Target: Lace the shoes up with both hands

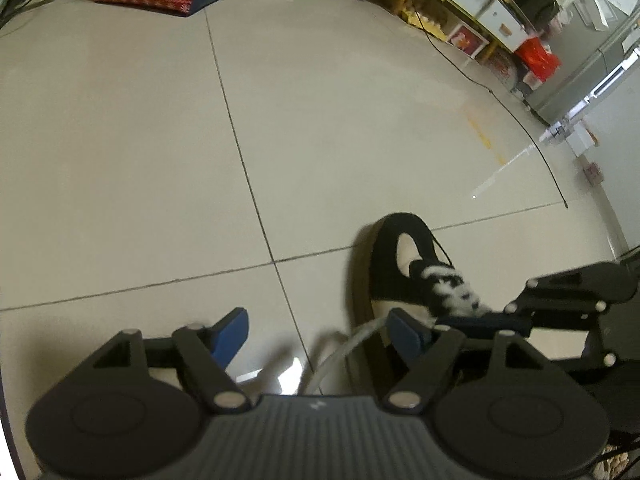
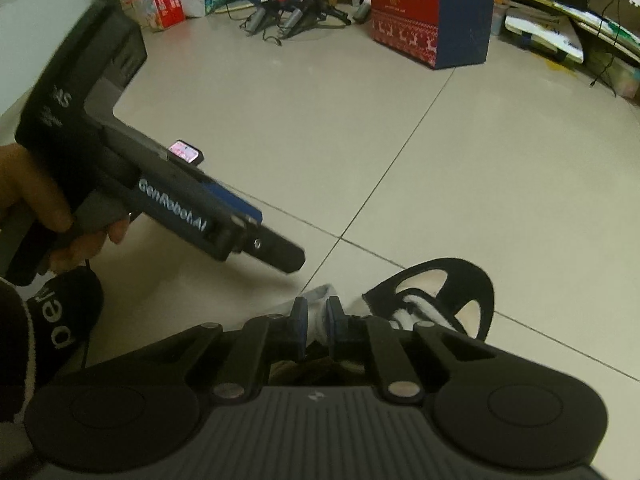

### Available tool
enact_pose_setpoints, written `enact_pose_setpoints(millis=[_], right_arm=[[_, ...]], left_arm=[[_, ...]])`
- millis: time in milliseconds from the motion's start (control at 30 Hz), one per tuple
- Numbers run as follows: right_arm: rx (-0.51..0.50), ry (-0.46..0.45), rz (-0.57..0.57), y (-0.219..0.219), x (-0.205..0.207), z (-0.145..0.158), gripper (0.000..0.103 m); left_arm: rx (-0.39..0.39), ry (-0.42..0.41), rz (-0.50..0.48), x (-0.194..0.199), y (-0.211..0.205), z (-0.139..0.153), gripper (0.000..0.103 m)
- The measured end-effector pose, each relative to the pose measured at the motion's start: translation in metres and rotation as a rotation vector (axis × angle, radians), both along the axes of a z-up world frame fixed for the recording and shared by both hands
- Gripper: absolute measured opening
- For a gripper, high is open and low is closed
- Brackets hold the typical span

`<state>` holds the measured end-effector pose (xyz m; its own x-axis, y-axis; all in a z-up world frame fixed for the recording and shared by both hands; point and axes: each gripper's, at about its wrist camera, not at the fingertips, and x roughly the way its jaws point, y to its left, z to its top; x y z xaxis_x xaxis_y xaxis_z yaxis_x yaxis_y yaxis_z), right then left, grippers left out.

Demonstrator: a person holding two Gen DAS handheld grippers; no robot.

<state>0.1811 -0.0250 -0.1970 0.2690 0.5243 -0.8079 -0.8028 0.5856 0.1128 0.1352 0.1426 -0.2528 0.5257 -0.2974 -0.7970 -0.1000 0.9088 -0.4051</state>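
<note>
L wrist view: shoe (image 1: 394, 264), black w/ pale panels, sits on the tiled floor (image 1: 140, 160), toe pointing away; fluffy white lace (image 1: 448, 284) criss-crosses the tongue. Left claw (image 1: 320, 330) is released, fingers wide, a loose pale lace end running between them w/o either pad pressing on it. Right claw (image 1: 480, 322) reaches in from the right, tips at the lacing. R wrist view: right claw (image 2: 316, 322) is clenched on a pale lace strand, pads nearly together w/ it between. Shoe (image 2: 460, 280) just beyond the tips. Handling est.: lace soft, limp, fuzzy, so prob. grippy but won't hold shape; pinch near its end. Shoe light, may slide on the tile if the lace is tugged.
</note>
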Motion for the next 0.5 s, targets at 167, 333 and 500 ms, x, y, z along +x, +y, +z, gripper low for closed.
enact_pose_setpoints(millis=[167, 333, 500], right_arm=[[0.006, 0.021, 0.042, 0.004, -0.004, 0.0, 0.002], [-0.01, 0.039, 0.104, 0.001, -0.013, 0.005, 0.002], [-0.024, 0.087, 0.207, -0.007, -0.021, 0.016, 0.0]], left_arm=[[-0.031, 0.024, 0.026, 0.0, 0.003, -0.006, 0.079], [-0.02, 0.03, 0.026, -0.002, 0.005, -0.007, 0.079], [0.003, 0.023, -0.016, -0.005, 0.001, -0.009, 0.079]])
